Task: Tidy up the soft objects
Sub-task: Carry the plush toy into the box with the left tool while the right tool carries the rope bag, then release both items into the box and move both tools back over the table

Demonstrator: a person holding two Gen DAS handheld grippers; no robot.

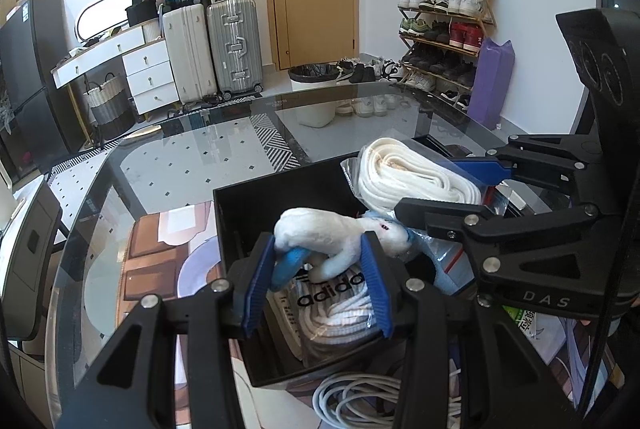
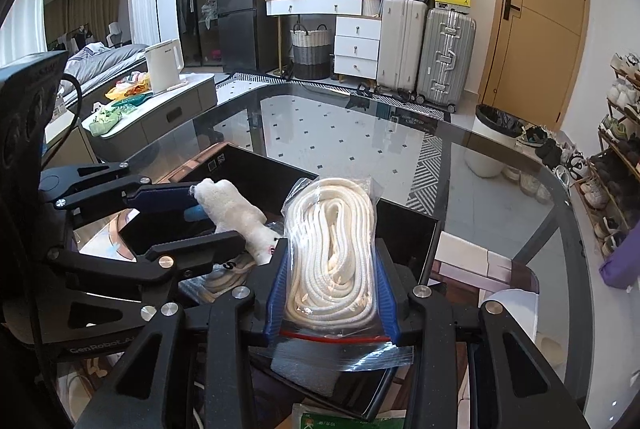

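My left gripper (image 1: 320,277) is shut on a white plush toy with blue parts (image 1: 320,233), held over the open black box (image 1: 232,217); the toy also shows in the right wrist view (image 2: 236,213). My right gripper (image 2: 332,289) is shut on a clear zip bag of coiled white rope (image 2: 332,241), held over the same black box (image 2: 408,233); the bag also shows in the left wrist view (image 1: 408,177). Inside the box lies a bag with an adidas print and more white rope (image 1: 340,305).
The box stands on a glass table (image 1: 180,165) over a printed mat. A coil of grey cable (image 1: 360,401) lies in front of the box. A green-printed packet (image 2: 316,421) lies near the table's front. Suitcases, a bin and a shoe rack stand beyond.
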